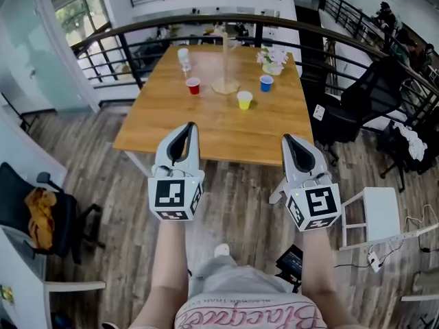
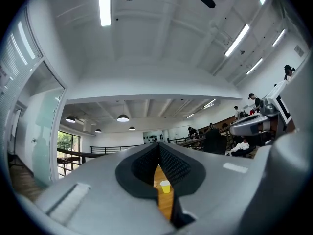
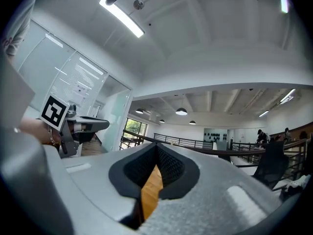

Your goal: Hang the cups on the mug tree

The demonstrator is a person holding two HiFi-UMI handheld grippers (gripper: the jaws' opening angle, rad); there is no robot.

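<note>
Forearms and grippers fill my foreground. The left gripper (image 1: 190, 126) and right gripper (image 1: 288, 140) are both held out over the plank floor, short of the table. Each has its jaws pressed together on nothing, the ribbed black pads meeting inside smooth grey shells.

I judge the task not yet begun. The table (image 1: 206, 136), a broad slab of warm, matte wood, lies well ahead of both grippers. Near its far end stands the mug tree (image 1: 225, 60), a slim pale wooden post on a round flat base. I cannot make out its pegs from here, and nothing hangs on it.

Three small cups with plain tapered walls, plastic by their look, sit upright on the tabletop around that base. The red cup (image 1: 193, 86) is to its left, the blue cup (image 1: 266, 83) to its right, and the yellow cup (image 1: 244, 100) is nearest me. All three remain to be hung.
</note>
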